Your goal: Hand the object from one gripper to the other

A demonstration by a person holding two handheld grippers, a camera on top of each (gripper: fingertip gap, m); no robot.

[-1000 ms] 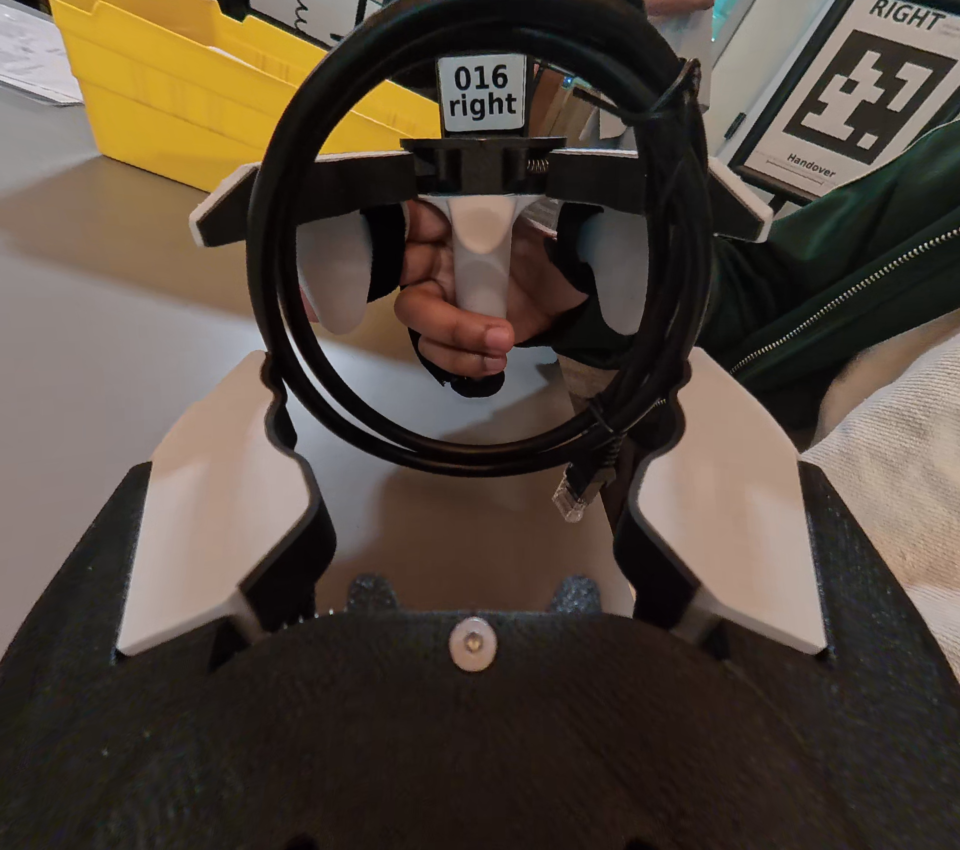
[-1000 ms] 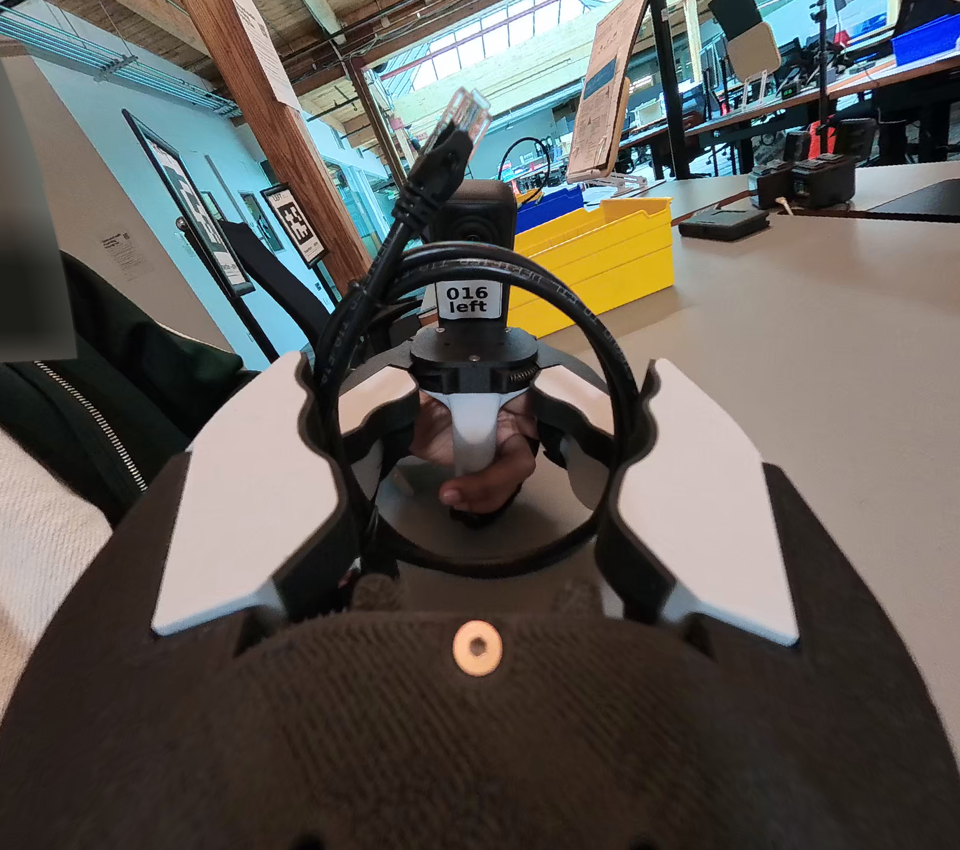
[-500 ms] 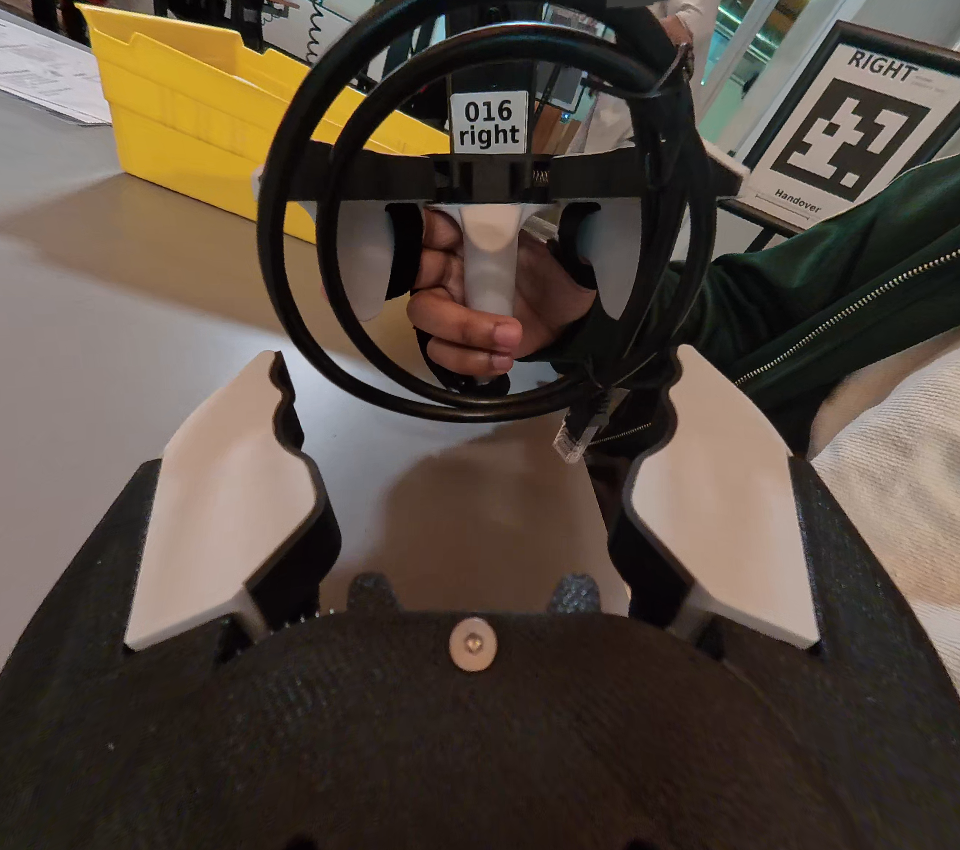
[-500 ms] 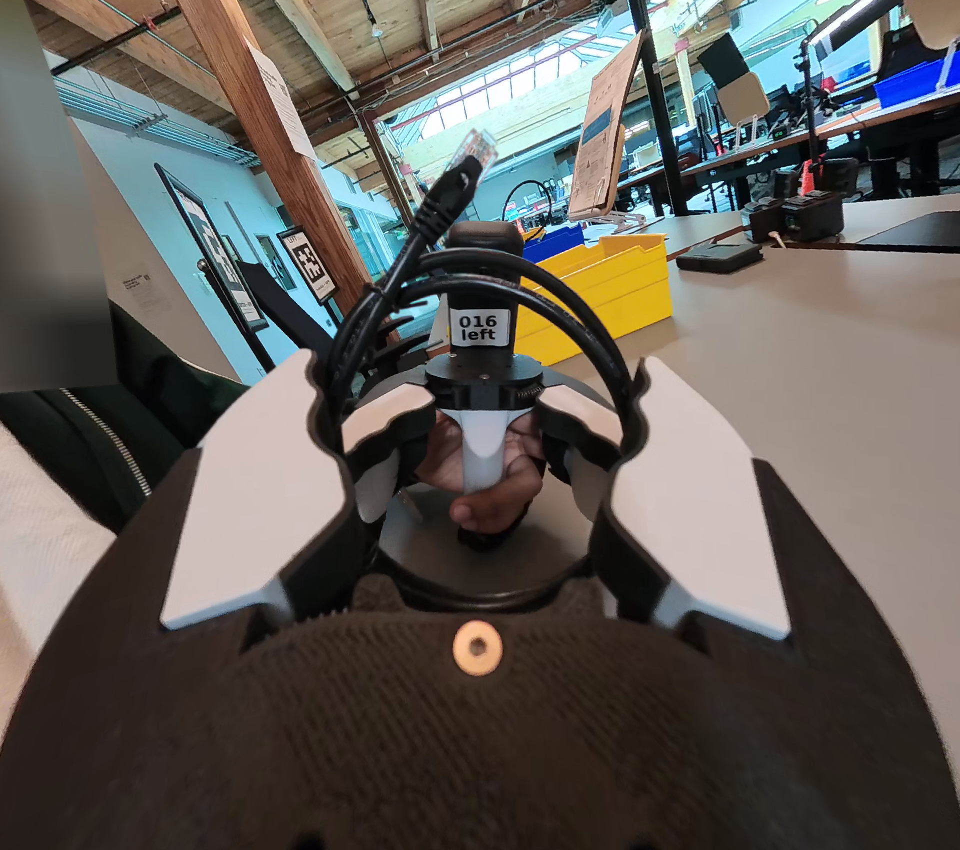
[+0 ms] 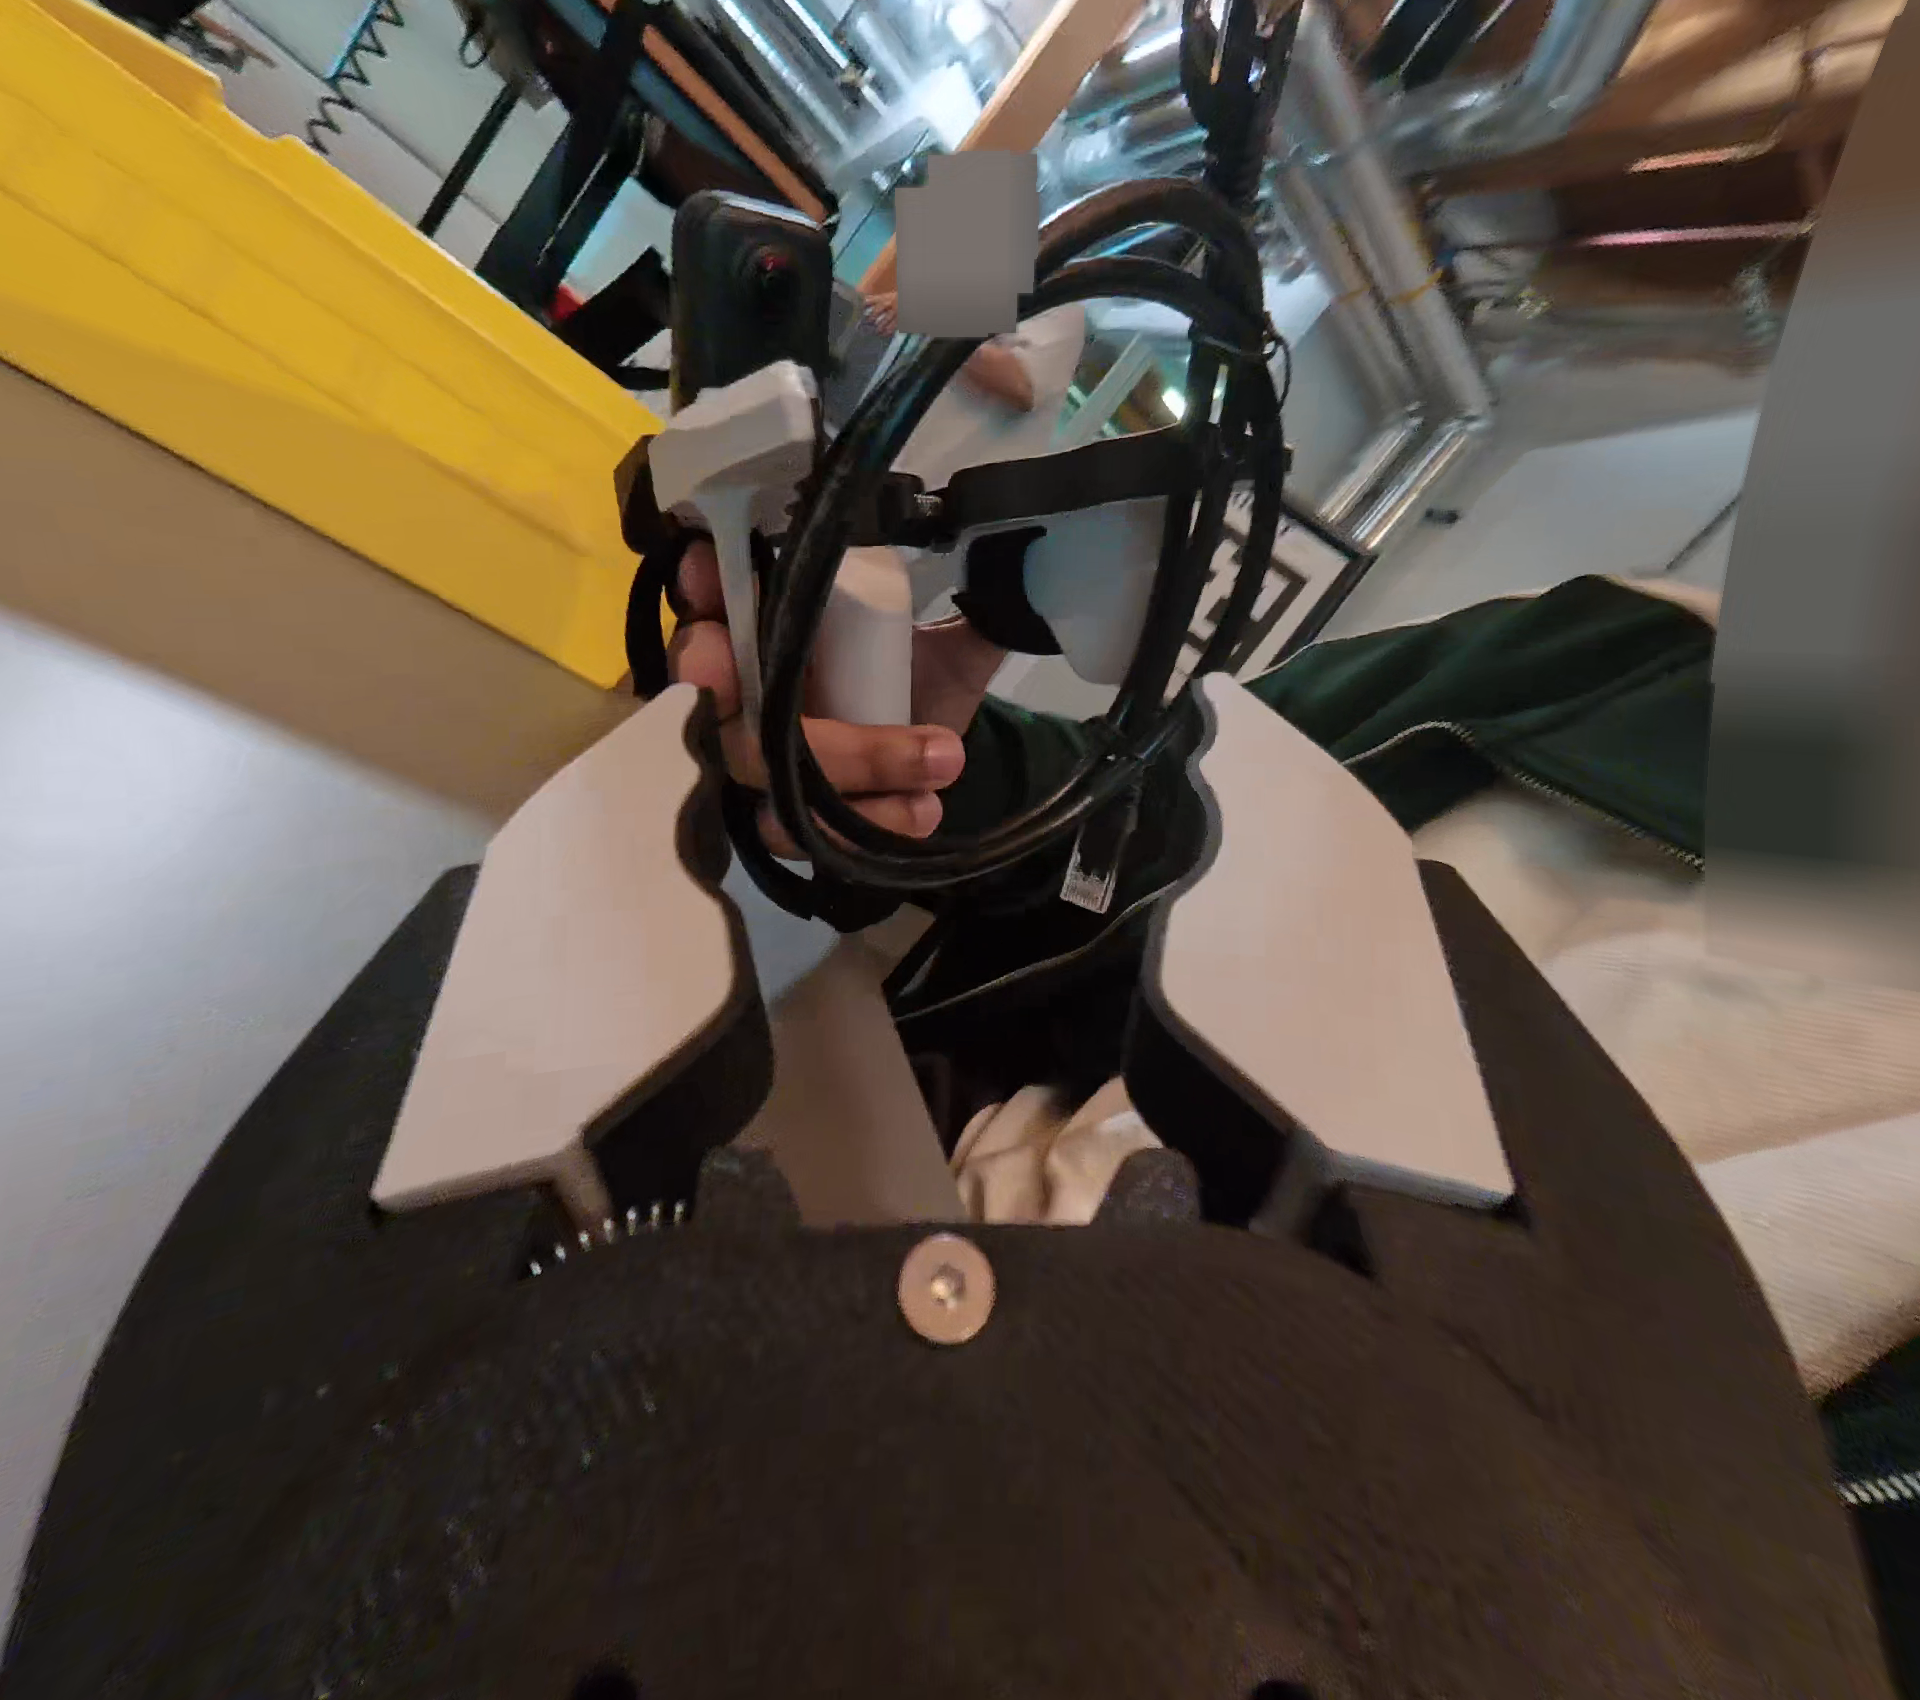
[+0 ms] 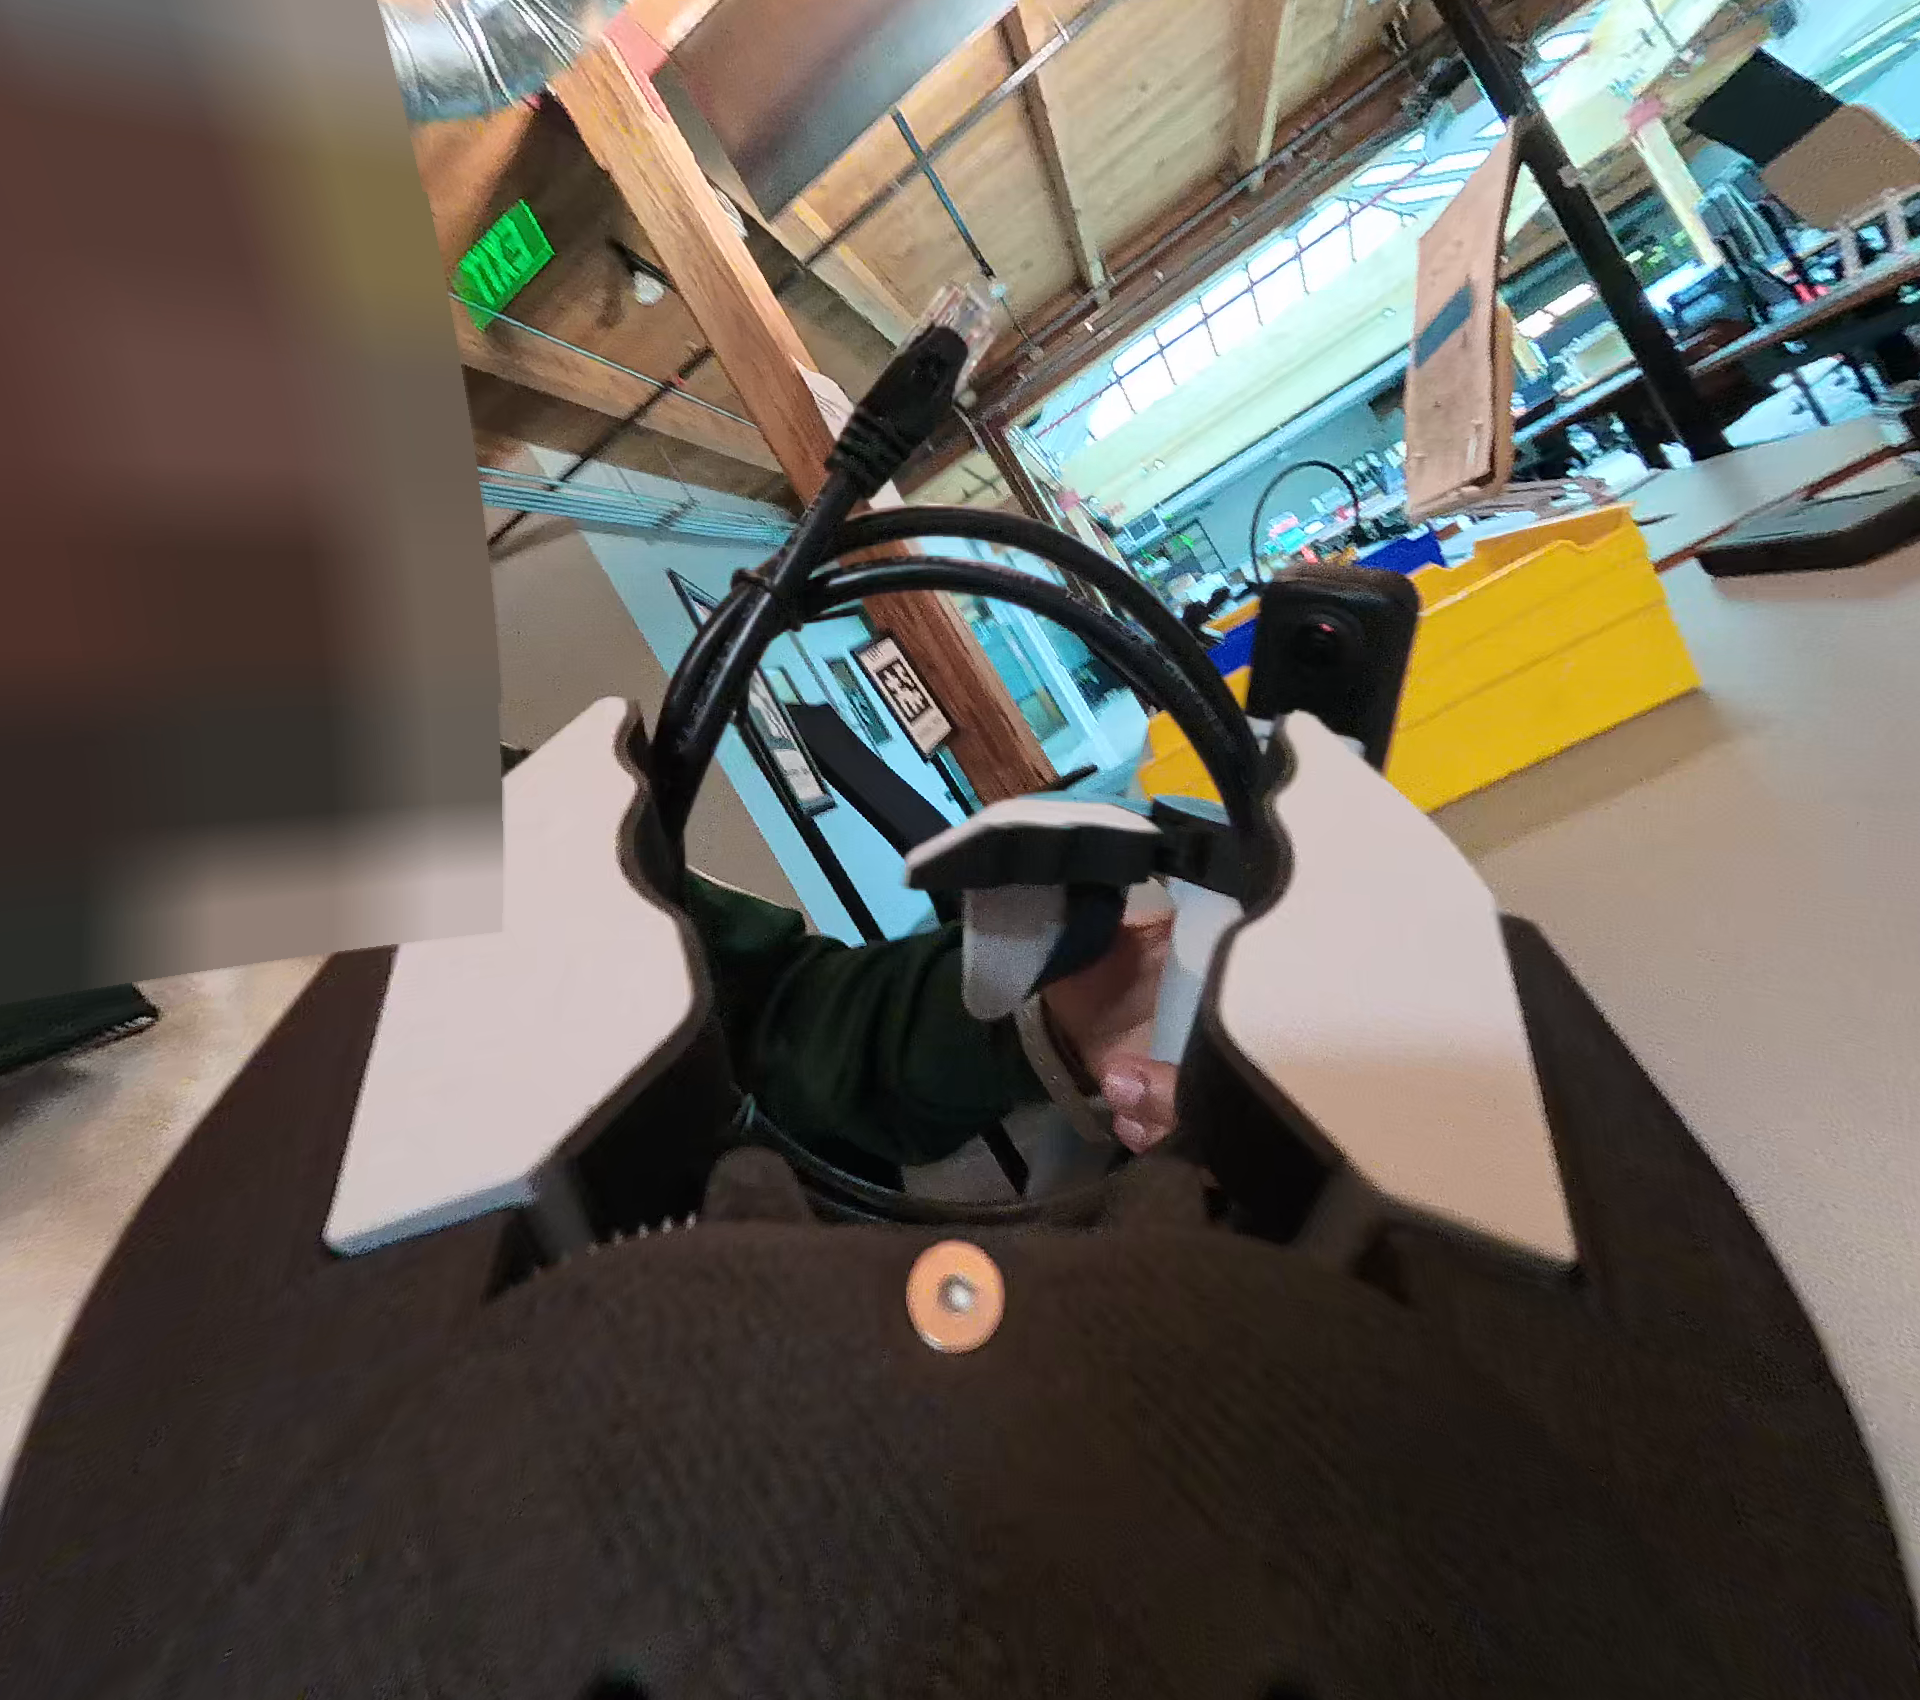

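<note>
The right gripper [image 6: 956, 829] is clamping the coiled black cable [image 6: 1049, 601] at frame centre, jaws partly closed against the loop. The left gripper [image 5: 945, 777], lower centre, is standing open, holding nothing; the cable [image 5: 821, 611] is hanging just beyond its fingertips.

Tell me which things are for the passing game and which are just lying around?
For the job:
black cable coil
right gripper, gripping the coil across its width
left gripper, open, facing the coil

Just lying about:
yellow bin
grey table
framed black-and-white sign
</note>
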